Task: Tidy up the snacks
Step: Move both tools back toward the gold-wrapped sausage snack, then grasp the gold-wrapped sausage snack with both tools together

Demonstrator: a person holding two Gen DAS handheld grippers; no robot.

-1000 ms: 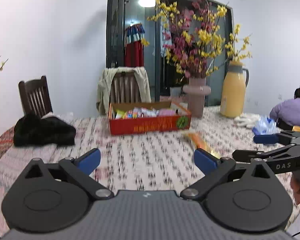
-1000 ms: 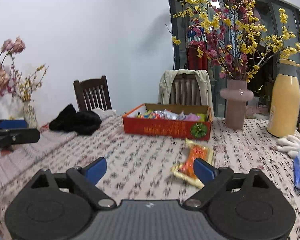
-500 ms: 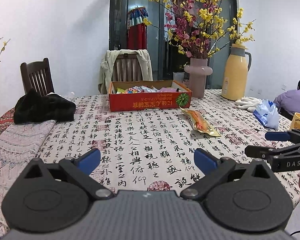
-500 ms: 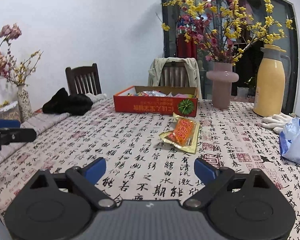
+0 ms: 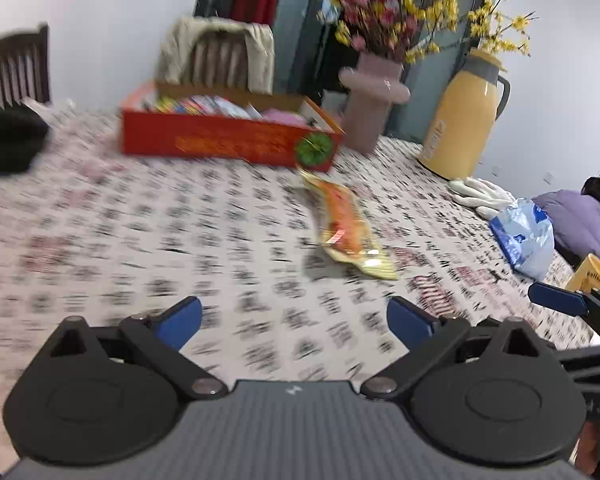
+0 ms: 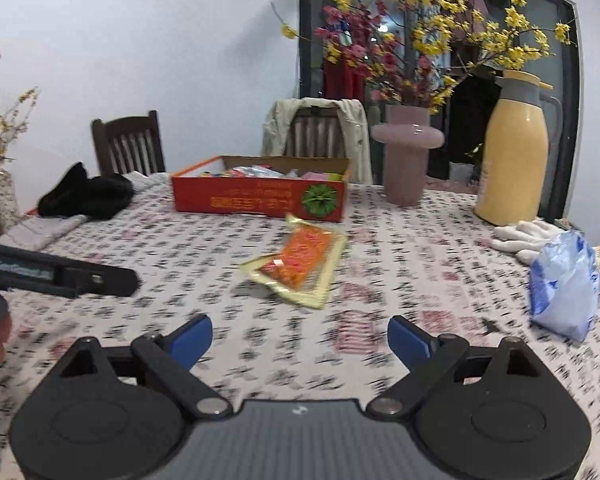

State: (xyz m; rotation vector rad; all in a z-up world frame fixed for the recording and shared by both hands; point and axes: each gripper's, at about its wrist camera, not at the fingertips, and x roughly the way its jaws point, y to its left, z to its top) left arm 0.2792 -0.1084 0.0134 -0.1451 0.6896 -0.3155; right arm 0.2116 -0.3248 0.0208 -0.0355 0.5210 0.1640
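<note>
An orange and yellow snack packet [image 5: 346,229] [image 6: 298,265] lies flat on the patterned tablecloth, just in front of a red cardboard box [image 5: 228,142] [image 6: 260,199] that holds several wrapped snacks. My left gripper [image 5: 294,320] hovers short of the packet with its jaws wide and closing slightly, nothing between them. My right gripper [image 6: 300,338] is open and empty, also short of the packet. The right gripper's blue finger [image 5: 556,303] shows at the right edge of the left wrist view.
A pink vase [image 6: 407,160] of flowers and a yellow thermos jug [image 6: 514,152] stand behind the box. White gloves [image 6: 524,236] and a blue plastic bag [image 6: 566,284] lie at the right. Black cloth [image 6: 86,196] lies at the left by a chair. A person [image 5: 576,216] sits beyond the table.
Both grippers have moved forward and down toward the packet, which now looks larger. The left gripper has swung right and rolled, tilting its view.
</note>
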